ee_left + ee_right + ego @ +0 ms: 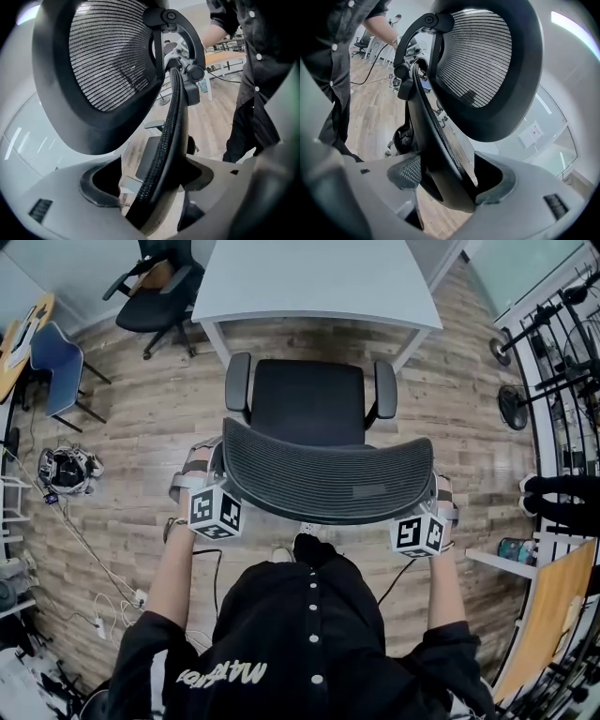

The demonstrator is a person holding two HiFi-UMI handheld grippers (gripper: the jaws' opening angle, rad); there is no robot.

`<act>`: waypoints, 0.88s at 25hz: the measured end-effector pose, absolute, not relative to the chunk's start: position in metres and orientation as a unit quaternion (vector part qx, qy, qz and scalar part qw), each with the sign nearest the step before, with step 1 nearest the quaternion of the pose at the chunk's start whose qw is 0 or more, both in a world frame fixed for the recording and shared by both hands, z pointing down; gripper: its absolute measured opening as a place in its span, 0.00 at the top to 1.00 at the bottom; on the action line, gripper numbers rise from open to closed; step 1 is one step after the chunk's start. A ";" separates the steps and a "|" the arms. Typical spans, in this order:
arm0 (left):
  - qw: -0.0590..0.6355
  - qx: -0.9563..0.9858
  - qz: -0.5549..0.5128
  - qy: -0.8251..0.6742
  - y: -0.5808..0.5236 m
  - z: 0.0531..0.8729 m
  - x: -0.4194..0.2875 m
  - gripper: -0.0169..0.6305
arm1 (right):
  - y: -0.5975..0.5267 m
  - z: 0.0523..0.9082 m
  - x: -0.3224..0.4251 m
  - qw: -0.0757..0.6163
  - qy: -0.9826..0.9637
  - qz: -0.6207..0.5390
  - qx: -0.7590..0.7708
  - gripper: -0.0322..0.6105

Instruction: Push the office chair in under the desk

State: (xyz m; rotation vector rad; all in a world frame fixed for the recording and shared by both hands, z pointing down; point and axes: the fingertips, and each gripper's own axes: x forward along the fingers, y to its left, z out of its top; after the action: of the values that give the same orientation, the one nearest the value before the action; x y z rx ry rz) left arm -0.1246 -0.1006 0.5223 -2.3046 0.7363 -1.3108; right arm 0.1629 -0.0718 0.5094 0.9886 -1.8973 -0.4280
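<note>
The black mesh office chair [309, 404] is clamped by left gripper [157, 187] and right gripper [443, 180], but not yet pushed under the white rectangular desk [319, 277] at top.

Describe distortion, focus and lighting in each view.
Head view: fisheye bows the desk and floorboards around the office chair; light is even, everything sharp. Left gripper view: wide-angle bulge swells the chair's mesh, the near fingers look soft, corners vignette black. Right gripper view: same bulge, a bright strip glares at top right, and the chair rim between the fingers sits in shadow.
</note>
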 end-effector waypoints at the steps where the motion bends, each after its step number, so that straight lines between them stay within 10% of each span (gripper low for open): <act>1: 0.193 -0.822 -0.467 0.262 -0.102 0.522 -0.124 0.40 | -0.074 0.509 0.163 0.462 -0.772 -0.175 0.400 0.44; 22: 0.160 -0.830 -0.473 0.248 -0.122 0.526 -0.124 0.37 | -0.097 0.509 0.163 0.449 -0.781 -0.170 0.400 0.41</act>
State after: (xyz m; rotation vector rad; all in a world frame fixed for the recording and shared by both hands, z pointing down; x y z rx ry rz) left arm -0.1241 -0.1219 0.5263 -2.3726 0.7082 -1.3512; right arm 0.1632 -0.0968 0.5089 0.9889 -1.9325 -0.4200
